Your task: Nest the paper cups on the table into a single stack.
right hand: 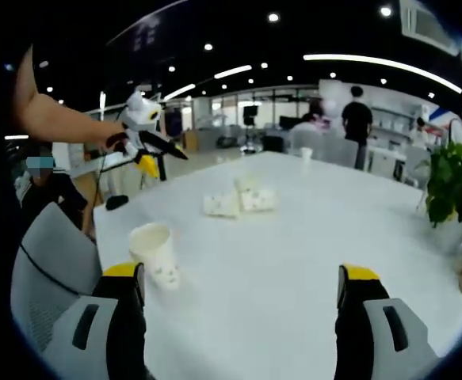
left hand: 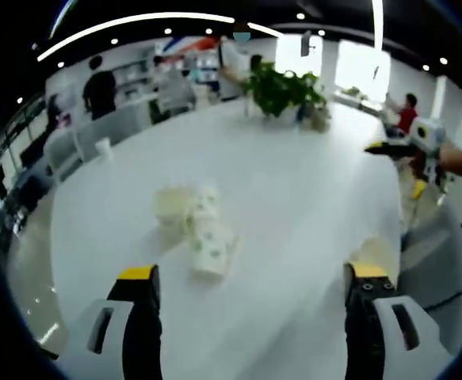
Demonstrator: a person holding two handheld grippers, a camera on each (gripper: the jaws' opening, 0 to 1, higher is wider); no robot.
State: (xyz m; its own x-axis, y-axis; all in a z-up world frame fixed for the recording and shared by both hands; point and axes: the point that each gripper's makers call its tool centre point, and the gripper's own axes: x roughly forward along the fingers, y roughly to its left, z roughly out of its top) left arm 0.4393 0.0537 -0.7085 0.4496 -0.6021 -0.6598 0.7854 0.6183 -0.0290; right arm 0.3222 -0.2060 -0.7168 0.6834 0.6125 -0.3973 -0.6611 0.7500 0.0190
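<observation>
where a long white table (left hand: 310, 206) runs down an open-plan office lit by ceiling strips, paper cups (left hand: 195, 226) lie tipped in a loose cluster near its middle, and one upright cup (right hand: 155, 253) stands alone near the table's corner. the left gripper (left hand: 250, 289) and the right gripper (right hand: 242, 289) hover above the surface, the jaws of each wide apart and holding nothing. a potted plant (left hand: 282, 89) sits at the far end, a grey chair (right hand: 44, 269) stands beside the table, and people stand among desks beyond.
</observation>
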